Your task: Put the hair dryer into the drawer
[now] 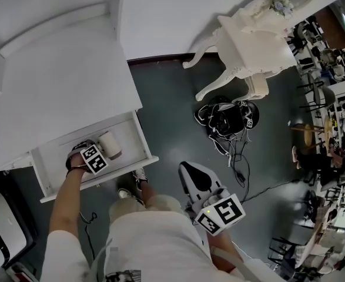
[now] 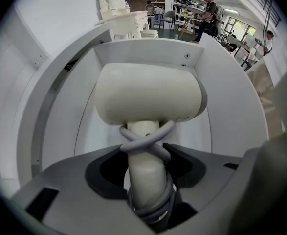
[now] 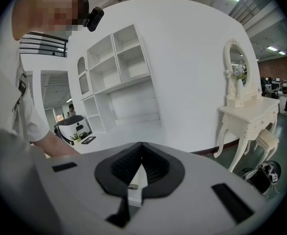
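A cream hair dryer (image 1: 109, 144) sits inside the open white drawer (image 1: 104, 180) at the left of the head view. My left gripper (image 1: 93, 157) points straight down into the drawer. In the left gripper view its jaws are closed on the dryer's handle (image 2: 144, 173), which has a grey cord (image 2: 145, 142) wound round it. The dryer's body (image 2: 148, 94) lies across beyond the jaws, with the drawer walls (image 2: 229, 89) around it. My right gripper (image 1: 191, 169) hangs over the floor, away from the drawer. It (image 3: 142, 146) is shut, with nothing between the pads.
The white cabinet top (image 1: 60, 75) lies above the drawer. A white vanity table and stool (image 1: 248, 46) stand at the upper right. A black bag with loose cables (image 1: 228, 119) lies on the dark floor. The person's shoes (image 1: 138, 176) are just in front of the drawer.
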Demonstrator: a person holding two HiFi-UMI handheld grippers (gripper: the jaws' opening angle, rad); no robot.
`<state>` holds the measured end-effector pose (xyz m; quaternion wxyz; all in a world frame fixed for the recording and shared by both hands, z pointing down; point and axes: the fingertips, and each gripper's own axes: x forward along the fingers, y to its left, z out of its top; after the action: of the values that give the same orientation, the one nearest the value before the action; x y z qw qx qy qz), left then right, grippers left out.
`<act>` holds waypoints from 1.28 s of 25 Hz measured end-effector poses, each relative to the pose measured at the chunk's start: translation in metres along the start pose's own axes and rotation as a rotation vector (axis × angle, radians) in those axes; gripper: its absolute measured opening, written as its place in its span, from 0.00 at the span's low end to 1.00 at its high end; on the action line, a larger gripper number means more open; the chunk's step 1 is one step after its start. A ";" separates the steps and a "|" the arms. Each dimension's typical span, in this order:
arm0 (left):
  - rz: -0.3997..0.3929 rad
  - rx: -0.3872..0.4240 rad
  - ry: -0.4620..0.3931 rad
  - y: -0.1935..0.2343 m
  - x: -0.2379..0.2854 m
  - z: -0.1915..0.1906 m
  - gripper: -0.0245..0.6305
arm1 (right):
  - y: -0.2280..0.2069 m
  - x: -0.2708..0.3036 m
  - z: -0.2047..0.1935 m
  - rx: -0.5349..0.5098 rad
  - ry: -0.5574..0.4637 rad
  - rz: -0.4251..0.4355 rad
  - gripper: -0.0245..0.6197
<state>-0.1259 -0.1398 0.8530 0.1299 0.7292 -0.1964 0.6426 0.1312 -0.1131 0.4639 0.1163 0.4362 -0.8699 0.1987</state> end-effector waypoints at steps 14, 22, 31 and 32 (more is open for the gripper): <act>-0.056 -0.031 0.044 -0.001 0.003 0.001 0.38 | 0.001 -0.018 -0.006 0.010 -0.014 -0.039 0.05; -0.036 -0.040 0.015 -0.001 0.002 0.001 0.38 | 0.015 -0.015 -0.007 -0.008 -0.009 -0.022 0.05; -0.042 -0.068 -0.024 0.000 0.000 -0.002 0.39 | 0.027 -0.014 -0.007 -0.025 0.004 -0.015 0.05; -0.039 -0.068 -0.033 0.000 -0.001 -0.002 0.39 | 0.029 -0.013 -0.007 -0.027 0.006 -0.013 0.05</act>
<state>-0.1279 -0.1390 0.8523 0.1640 0.7385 -0.2060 0.6208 0.1154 -0.0849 0.4583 0.1261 0.4396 -0.8693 0.1875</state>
